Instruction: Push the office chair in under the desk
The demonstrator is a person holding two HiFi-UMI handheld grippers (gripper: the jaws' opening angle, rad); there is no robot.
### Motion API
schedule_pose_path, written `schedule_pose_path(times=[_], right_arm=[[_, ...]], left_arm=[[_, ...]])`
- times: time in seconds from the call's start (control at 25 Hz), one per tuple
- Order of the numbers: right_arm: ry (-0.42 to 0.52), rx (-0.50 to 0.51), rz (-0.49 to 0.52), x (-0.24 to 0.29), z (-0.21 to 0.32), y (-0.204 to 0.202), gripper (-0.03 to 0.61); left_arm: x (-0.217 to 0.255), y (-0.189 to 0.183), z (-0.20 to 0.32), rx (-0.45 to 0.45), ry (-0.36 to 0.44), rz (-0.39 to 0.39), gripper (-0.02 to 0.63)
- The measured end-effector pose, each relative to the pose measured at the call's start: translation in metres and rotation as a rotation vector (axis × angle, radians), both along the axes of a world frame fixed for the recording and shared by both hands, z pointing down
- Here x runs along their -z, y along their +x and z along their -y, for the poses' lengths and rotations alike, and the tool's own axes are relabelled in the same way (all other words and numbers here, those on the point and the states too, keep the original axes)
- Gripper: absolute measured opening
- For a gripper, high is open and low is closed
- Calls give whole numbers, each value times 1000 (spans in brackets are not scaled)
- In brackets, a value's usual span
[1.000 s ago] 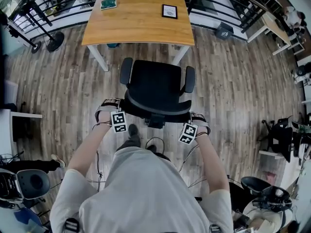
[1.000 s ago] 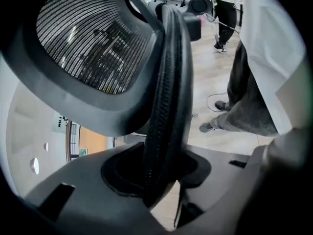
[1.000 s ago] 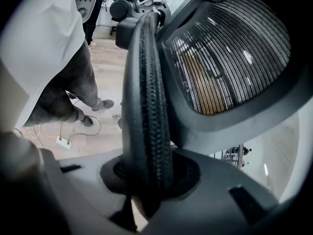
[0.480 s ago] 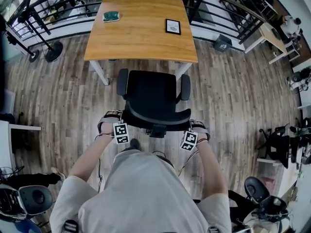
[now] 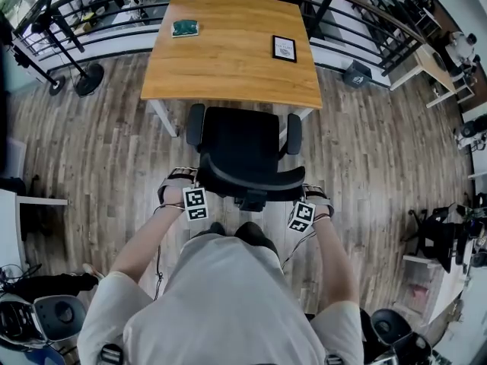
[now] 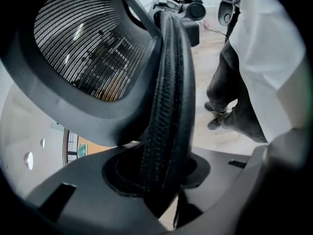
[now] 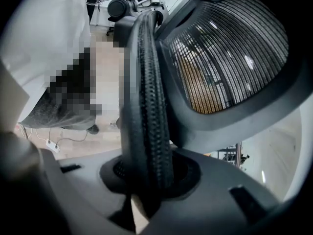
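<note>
The black office chair [image 5: 242, 139] faces the wooden desk [image 5: 228, 59], with the front of its seat at the desk's near edge. My left gripper [image 5: 198, 191] is shut on the left end of the backrest's padded rim [image 6: 168, 106], and the rim runs straight down between its jaws [image 6: 159, 175]. My right gripper [image 5: 301, 202] is shut on the rim's right end [image 7: 146, 106], clamped the same way [image 7: 149, 177]. Mesh of the backrest [image 7: 225, 58] fills the area behind the rim in both gripper views.
A framed picture [image 5: 284, 48] and a green item [image 5: 184, 27] lie on the desk. White desk legs [image 5: 163, 116] flank the chair's armrests. A railing [image 5: 91, 6] runs behind the desk, a round stand base [image 5: 89, 80] sits at left, and more chairs [image 5: 437, 219] stand at right.
The chair has rolled forward toward the desk, its seat front now at the desk's edge. Both grippers stayed on the backrest rim and the person stepped forward.
</note>
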State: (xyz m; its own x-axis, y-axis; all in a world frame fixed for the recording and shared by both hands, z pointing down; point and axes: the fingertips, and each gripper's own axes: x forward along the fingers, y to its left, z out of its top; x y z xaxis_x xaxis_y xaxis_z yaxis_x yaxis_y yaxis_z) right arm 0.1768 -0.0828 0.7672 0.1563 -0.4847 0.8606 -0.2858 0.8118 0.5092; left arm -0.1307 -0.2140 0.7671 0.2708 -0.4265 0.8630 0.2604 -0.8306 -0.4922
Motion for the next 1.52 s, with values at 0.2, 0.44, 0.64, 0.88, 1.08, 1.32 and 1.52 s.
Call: schedule_pose_path(times=[0.2, 0.44, 0.64, 0.88, 1.08, 1.32, 1.52], right_arm=[[0, 7, 8, 1, 28, 1, 87], [3, 27, 10, 1, 65, 9, 89], [10, 59, 10, 2, 98, 22, 89], [9, 87, 17, 2, 142, 47, 89], [30, 119, 13, 1, 180, 74, 92], [37, 155, 10, 3, 225, 95, 92], [48, 176, 5, 1, 257, 105, 93]], left_arm=[[2, 0, 26, 13, 8, -4, 124], [2, 6, 56, 34, 5, 3, 124], [4, 15, 79, 65, 3, 8, 123], [5, 36, 113, 107, 6, 21, 123], [3, 59, 141, 144, 15, 26, 124], [5, 76, 176, 185, 31, 29, 124], [3, 82, 200, 219, 44, 37, 124]])
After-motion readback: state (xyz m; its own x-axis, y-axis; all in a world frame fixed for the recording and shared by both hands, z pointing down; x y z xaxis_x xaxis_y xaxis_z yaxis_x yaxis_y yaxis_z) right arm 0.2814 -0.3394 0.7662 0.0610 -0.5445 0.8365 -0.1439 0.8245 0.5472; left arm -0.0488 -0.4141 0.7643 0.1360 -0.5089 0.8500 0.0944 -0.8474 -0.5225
